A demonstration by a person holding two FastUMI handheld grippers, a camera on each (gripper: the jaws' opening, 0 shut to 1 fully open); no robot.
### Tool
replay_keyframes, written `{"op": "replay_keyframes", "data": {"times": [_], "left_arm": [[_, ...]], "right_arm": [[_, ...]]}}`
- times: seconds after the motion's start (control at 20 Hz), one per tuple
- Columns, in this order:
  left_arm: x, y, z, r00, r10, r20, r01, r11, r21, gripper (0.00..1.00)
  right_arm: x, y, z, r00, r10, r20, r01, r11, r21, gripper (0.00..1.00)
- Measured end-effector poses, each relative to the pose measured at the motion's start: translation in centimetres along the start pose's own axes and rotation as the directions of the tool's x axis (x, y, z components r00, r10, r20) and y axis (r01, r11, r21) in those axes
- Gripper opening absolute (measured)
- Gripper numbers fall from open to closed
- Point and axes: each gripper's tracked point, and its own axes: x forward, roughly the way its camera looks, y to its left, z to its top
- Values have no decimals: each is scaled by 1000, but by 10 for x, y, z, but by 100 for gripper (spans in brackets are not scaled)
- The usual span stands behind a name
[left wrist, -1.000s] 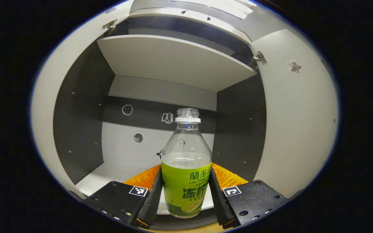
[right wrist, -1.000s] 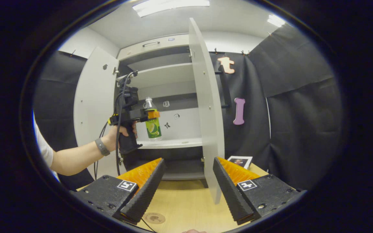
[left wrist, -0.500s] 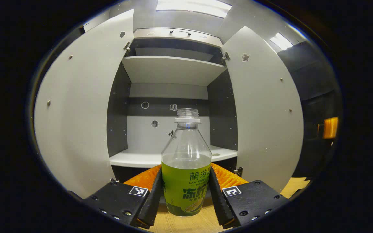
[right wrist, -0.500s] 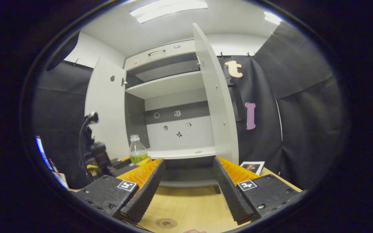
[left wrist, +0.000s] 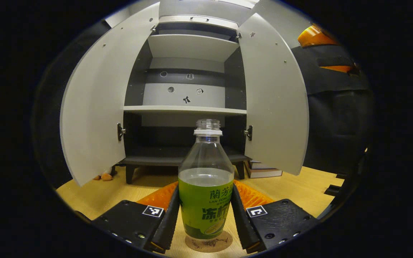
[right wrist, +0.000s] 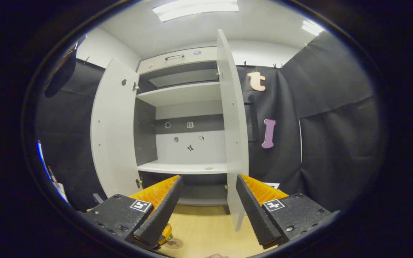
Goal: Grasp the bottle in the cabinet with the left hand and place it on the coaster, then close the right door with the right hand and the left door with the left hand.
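Squarely bottle [left wrist: 206,186] between left fingers [left wrist: 169,218]

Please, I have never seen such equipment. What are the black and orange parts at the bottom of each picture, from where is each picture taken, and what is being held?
No robot is here: a person holds a hand tool, a gripper, in each hand. Each round picture comes from a camera riding on one gripper, looking forward along its two black ribbed fingers with orange backs.

In the left gripper view, the left gripper is shut on a clear plastic bottle with a green label, partly filled. The bottle's base is right at a round brown coaster on the light wooden table. Behind stands a grey cabinet with both doors open; its left door and right door swing outward.

In the right gripper view, the right gripper is open and holds nothing; it faces the cabinet, near the right door's edge.
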Motion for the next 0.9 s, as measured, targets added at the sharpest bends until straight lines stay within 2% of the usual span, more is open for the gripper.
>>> {"op": "replay_keyframes", "data": {"times": [0.15, 0.25, 0.3, 0.5, 0.55, 0.8, 0.9], "left_arm": [[-8, -4, -10, 998, 26, 49, -25, 1000, -12, 69], [-8, -14, -22, 998, 12, 56, -14, 999, 31, 65], [-7, -14, -28, 999, 12, 43, -14, 999, 45, 69], [-7, -5, -35, 998, 38, 44, -37, 999, -20, 68], [-7, -6, -32, 998, 35, 54, -34, 999, -24, 65], [-13, -9, -35, 999, 2, 49, -1, 1000, -17, 76], [-14, -10, -33, 998, -13, 54, 13, 1000, 1, 77]], "right_arm": [[-1, 0, -7, 999, -9, -33, 9, 1000, -9, 98], [1, 2, -7, 999, -12, -37, 12, 1000, -3, 98], [2, 4, -8, 999, -10, -41, 10, 1000, 0, 98], [2, 10, -18, 998, 0, -70, 0, 1000, -6, 98], [2, 10, -20, 997, -2, -74, 2, 1000, -3, 98], [1, 11, -25, 996, -8, -91, 8, 1000, -3, 98], [2, 12, -28, 995, -6, -96, 6, 1000, -2, 98]]}}
